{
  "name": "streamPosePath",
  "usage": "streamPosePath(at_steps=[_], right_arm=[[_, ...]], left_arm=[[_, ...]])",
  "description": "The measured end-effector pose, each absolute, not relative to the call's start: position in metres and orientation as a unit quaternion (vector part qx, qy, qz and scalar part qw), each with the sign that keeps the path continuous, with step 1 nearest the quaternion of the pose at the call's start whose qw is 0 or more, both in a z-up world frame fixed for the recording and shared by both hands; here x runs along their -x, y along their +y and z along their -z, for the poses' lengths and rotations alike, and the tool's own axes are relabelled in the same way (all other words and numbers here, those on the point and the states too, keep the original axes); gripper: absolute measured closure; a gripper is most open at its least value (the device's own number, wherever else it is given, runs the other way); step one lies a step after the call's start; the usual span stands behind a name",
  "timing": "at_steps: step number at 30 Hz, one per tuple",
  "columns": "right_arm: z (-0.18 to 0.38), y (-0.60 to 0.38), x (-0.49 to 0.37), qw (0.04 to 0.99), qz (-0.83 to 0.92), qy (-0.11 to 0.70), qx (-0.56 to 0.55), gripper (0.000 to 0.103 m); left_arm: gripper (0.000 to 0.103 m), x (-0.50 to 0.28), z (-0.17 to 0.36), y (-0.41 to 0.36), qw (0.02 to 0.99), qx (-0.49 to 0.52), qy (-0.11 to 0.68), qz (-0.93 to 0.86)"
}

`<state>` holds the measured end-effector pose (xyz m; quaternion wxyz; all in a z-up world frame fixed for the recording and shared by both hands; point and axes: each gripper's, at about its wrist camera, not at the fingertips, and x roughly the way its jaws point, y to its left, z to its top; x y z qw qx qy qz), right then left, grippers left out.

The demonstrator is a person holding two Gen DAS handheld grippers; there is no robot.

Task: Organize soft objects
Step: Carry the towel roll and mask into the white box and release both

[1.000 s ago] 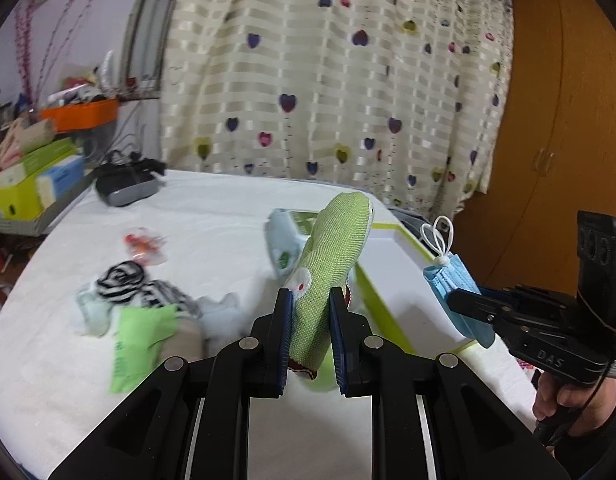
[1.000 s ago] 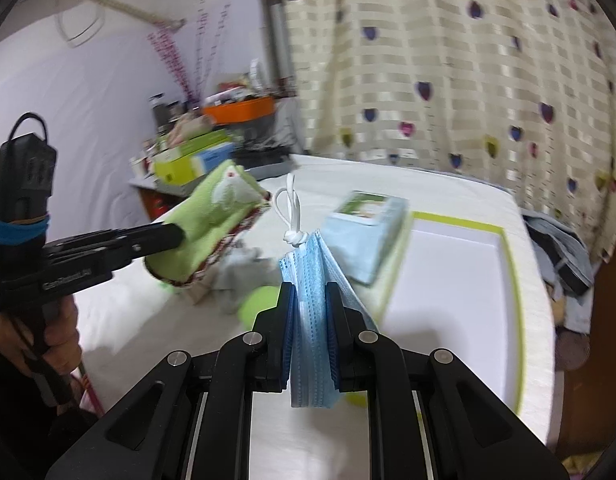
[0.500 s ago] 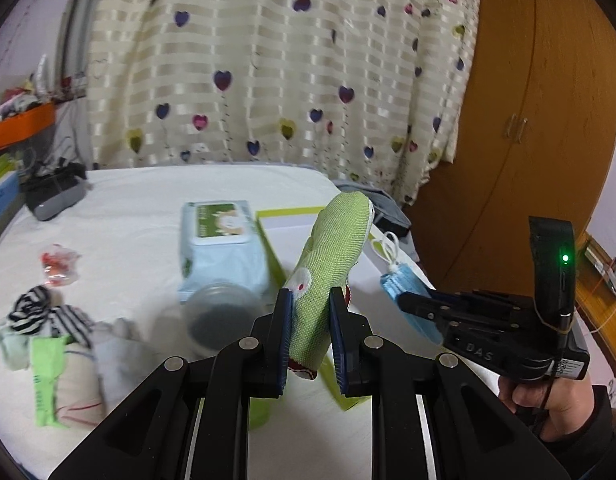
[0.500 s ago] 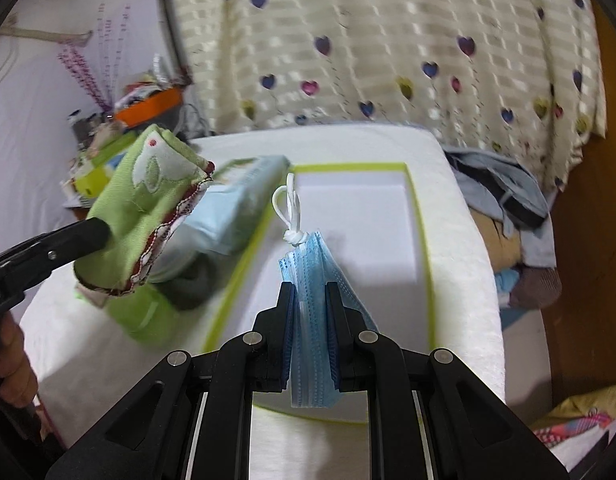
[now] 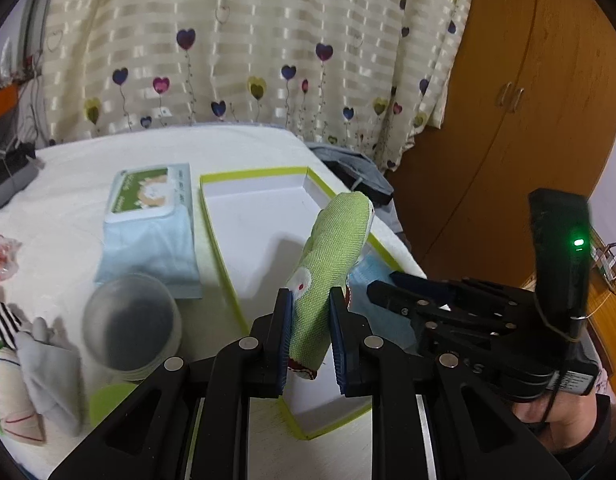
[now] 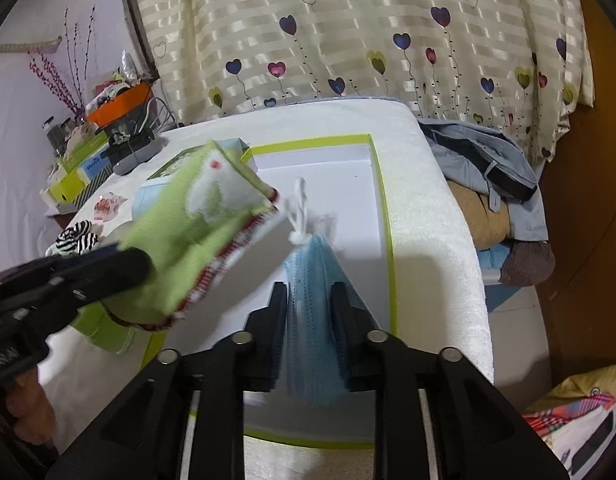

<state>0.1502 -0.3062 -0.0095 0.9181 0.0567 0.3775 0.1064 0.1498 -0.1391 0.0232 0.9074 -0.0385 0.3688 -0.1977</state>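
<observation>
left gripper (image 5: 309,320): jaws clamped on the green pouch (image 5: 327,264), raised, pointing forward
right gripper (image 6: 309,304): jaws pinching the blue mask (image 6: 313,320), raised
relative: side by side, close, apart
right hand (image 5: 555,412): on the handle

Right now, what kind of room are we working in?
Probably a bedroom at home: a heart-print curtain hangs behind the white-covered bed or table, a wooden wardrobe stands at the right, and folded clothes are piled beside it.
</observation>
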Motion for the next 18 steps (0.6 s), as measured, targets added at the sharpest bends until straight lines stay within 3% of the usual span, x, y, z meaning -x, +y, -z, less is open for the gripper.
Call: streamPosePath(at_steps=[1, 3, 9, 12, 18], right_arm=[[0.009, -0.309, -0.149, 0.919, -0.104, 0.375, -0.061, 0.072], [0.007, -0.311, -0.148, 0.921, -0.103, 0.371, -0.063, 0.049], [-0.001, -0.313, -0.141, 0.926, -0.101, 0.358, -0.060, 0.048], [-0.007, -0.316, -0.136, 0.930, -0.096, 0.351, -0.060, 0.048], [-0.019, -0.325, -0.116, 0.940, -0.082, 0.324, -0.075, 0.048]], left_arm=[[0.086, -0.152, -0.021, -0.140, 0.906, 0.040, 0.372, 0.197], [0.086, -0.154, -0.018, -0.141, 0.903, 0.043, 0.379, 0.200], [0.084, -0.154, -0.016, -0.145, 0.898, 0.048, 0.382, 0.214], [0.072, -0.150, -0.020, -0.148, 0.898, 0.046, 0.373, 0.229], [0.072, -0.134, -0.028, -0.146, 0.898, 0.049, 0.363, 0.243]])
